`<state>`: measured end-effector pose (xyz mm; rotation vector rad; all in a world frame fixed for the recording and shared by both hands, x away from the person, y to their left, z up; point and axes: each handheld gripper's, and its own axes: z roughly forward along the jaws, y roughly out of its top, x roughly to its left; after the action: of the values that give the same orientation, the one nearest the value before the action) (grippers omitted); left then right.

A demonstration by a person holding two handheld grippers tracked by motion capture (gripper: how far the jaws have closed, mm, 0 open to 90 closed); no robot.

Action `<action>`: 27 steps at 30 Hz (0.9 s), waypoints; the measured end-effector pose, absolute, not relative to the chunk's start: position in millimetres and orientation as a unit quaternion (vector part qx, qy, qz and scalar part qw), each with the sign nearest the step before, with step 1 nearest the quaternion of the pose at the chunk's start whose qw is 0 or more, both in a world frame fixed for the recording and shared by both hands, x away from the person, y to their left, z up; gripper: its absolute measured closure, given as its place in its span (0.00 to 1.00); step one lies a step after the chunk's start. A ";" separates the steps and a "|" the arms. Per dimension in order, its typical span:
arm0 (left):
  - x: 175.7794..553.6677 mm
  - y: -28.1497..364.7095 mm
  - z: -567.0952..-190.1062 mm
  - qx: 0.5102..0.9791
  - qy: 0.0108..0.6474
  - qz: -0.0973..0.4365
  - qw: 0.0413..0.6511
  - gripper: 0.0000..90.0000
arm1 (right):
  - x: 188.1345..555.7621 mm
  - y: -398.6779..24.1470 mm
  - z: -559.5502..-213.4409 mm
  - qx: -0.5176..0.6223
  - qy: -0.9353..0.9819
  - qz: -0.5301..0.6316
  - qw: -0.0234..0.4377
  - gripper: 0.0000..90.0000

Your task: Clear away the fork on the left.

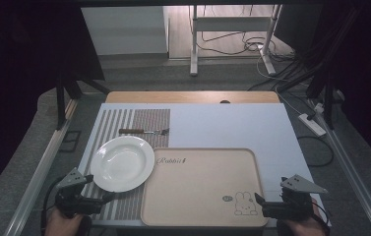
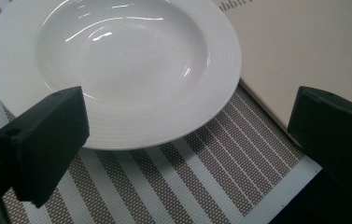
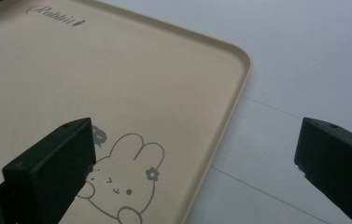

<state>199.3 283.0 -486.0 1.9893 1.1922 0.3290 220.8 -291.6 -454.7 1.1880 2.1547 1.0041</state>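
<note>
High view: dim overall, side margins near black; brightest patch on the floor beyond the bench point(image 1: 232, 123). Image soft and low in contrast. Left gripper view: curved white glare streaks on the plate point(image 2: 117, 60); near black jaws blurred. Right gripper view: even, flat light on the tray point(image 3: 117, 93); faint shadow along its rim; jaws out of focus.

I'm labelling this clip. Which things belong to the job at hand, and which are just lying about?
In the job:
- white plate, nearest the open left tongs
- beige tray, by the open right tongs

Lying about:
- fork
- striped placemat
- power strip on the floor
</note>
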 end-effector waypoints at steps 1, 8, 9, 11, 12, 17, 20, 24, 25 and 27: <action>199.6 283.1 -486.2 0.783 0.469 0.127 0.388 0.00 | 220.5 -290.9 -454.8 0.431 0.790 0.364 0.240 0.00; 201.1 285.8 -487.1 0.780 0.474 0.116 0.391 0.00 | 220.8 -289.1 -454.9 0.424 0.795 0.362 0.239 0.00; 201.1 286.4 -487.2 0.779 0.475 0.114 0.393 0.00 | 221.1 -288.8 -455.1 0.423 0.796 0.362 0.239 0.00; 201.2 287.6 -487.2 0.778 0.476 0.110 0.396 0.00 | 221.3 -288.3 -455.2 0.421 0.797 0.361 0.239 0.00; 201.2 287.6 -487.2 0.778 0.476 0.110 0.396 0.00 | 221.3 -288.3 -455.2 0.421 0.797 0.361 0.239 0.00; 201.9 290.0 -486.8 0.769 0.479 0.117 0.407 0.00 | 221.5 -287.6 -455.2 0.418 0.799 0.360 0.239 0.00; 204.7 291.2 -487.3 0.760 0.480 0.138 0.416 0.00 | 221.6 -287.2 -455.2 0.416 0.800 0.361 0.239 0.00; 209.9 293.1 -488.8 0.751 0.469 0.162 0.436 0.00 | 221.4 -286.8 -455.1 0.413 0.802 0.358 0.239 0.00; 211.6 293.2 -489.5 0.751 0.465 0.165 0.440 0.00 | 221.5 -286.7 -455.2 0.413 0.803 0.358 0.239 0.00; 215.0 293.1 -490.5 0.750 0.460 0.170 0.444 0.00 | 221.5 -286.7 -455.2 0.413 0.803 0.358 0.238 0.00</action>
<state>215.0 293.1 -490.5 1.8589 1.1401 0.4211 221.5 -286.7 -455.2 1.1301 2.1994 0.9804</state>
